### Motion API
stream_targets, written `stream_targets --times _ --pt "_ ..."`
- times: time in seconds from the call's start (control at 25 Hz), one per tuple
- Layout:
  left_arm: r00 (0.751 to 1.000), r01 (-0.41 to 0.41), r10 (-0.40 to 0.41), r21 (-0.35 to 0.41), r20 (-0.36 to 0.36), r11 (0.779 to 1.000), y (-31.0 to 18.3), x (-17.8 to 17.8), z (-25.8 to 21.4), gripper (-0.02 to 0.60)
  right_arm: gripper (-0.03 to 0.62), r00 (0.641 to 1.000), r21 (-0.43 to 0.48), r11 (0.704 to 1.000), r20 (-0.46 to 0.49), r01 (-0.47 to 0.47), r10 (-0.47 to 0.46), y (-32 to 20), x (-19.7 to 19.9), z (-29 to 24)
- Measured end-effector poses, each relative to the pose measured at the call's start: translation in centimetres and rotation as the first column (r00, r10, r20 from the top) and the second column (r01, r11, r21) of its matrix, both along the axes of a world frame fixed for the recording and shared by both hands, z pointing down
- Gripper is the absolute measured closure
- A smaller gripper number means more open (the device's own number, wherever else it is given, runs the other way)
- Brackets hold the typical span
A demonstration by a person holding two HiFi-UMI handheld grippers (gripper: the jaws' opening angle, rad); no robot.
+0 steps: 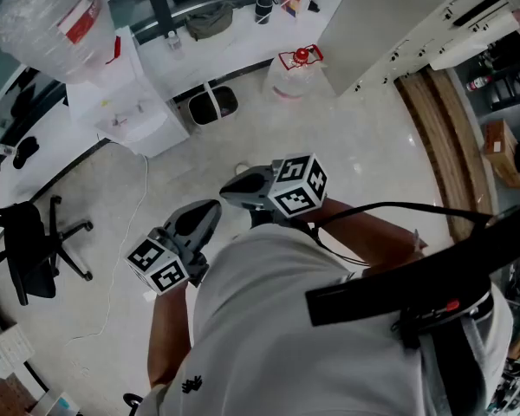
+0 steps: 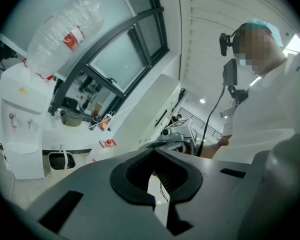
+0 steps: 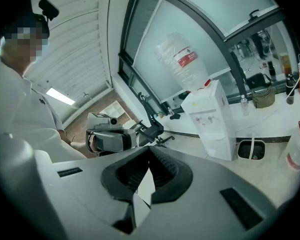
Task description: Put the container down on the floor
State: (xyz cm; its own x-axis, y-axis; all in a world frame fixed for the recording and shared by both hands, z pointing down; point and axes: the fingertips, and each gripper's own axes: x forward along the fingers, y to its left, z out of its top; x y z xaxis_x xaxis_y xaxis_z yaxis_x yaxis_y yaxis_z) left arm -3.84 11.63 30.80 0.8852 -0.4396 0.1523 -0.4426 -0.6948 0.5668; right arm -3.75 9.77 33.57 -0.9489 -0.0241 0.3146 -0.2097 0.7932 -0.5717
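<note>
The container, a clear water jug (image 1: 295, 72) with a red cap and a red-and-white label, stands on the pale floor beside the white counter; it also shows as the jug (image 2: 102, 149) and the jug (image 3: 297, 154). Both grippers are held close to the person's chest, far from the jug. My left gripper (image 1: 210, 208) points up and to the right, jaws shut with nothing between them (image 2: 154, 154). My right gripper (image 1: 230, 193) points left, jaws also shut and empty (image 3: 149, 149). Each gripper sees the other one straight ahead.
A white water dispenser (image 1: 126, 102) with a big bottle on top stands at the left, a small bin (image 1: 212, 104) beside it. A black office chair (image 1: 30, 250) is at the far left. A white counter (image 1: 225, 37) runs along the back; a wooden strip (image 1: 442, 137) lies on the right.
</note>
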Motion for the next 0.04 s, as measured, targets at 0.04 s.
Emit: stream_targets --times 0.04 --pt "1.0 0.0 0.0 0.0 0.0 1.0 -0.05 -0.13 0.0 0.571 0.577 1.0 0.001 1.0 0.001 -0.001 0.001 -0.07 -0.1 -0.03"
